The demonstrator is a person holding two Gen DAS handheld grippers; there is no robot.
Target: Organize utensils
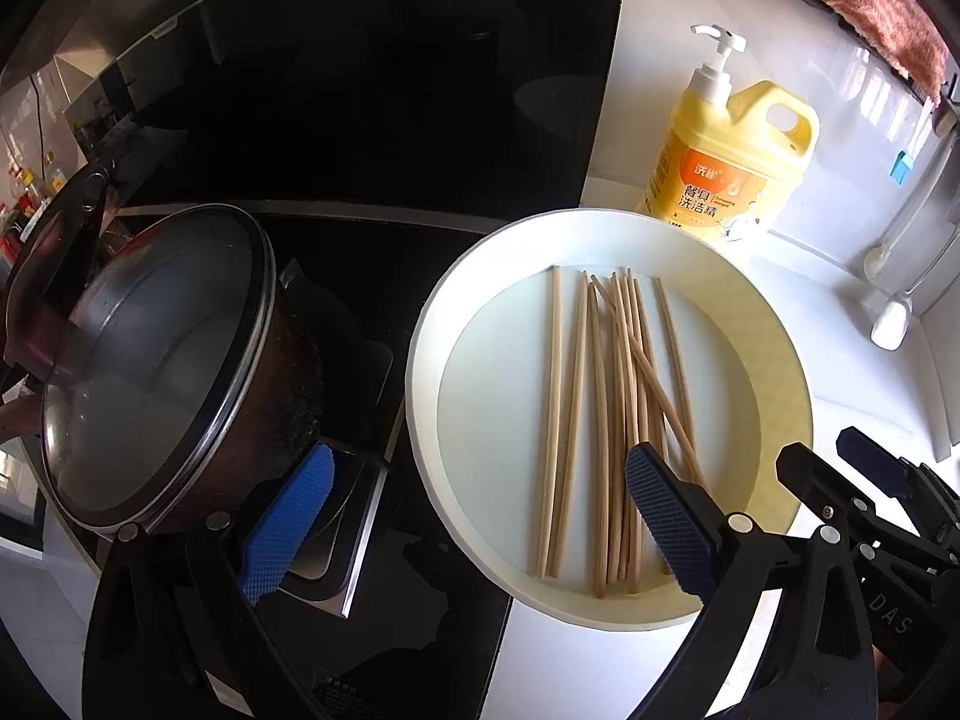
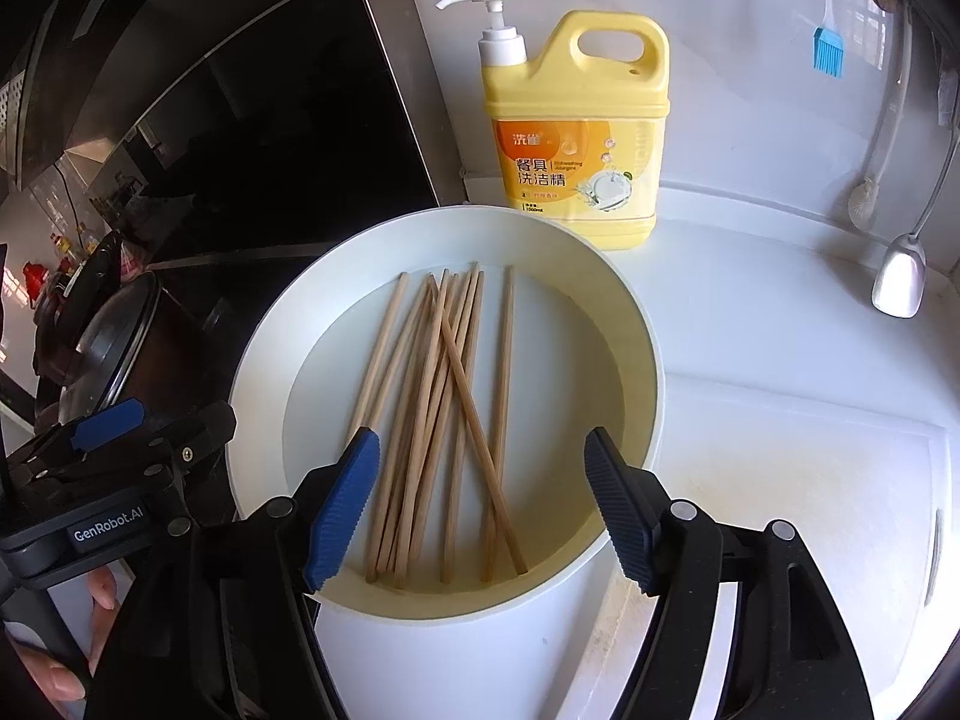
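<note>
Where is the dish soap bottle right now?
In both views the soap bottle stands upright on the white counter, just behind the tray of chopsticks.

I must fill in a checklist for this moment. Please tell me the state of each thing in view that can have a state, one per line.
chopsticks: loose in the bowl, one lying crossed over the others, none held
white bowl: upright on the counter
pot: glass lid on
detergent bottle: upright, pump on top
left claw: open, empty
right claw: open, empty, above the chopsticks
</note>
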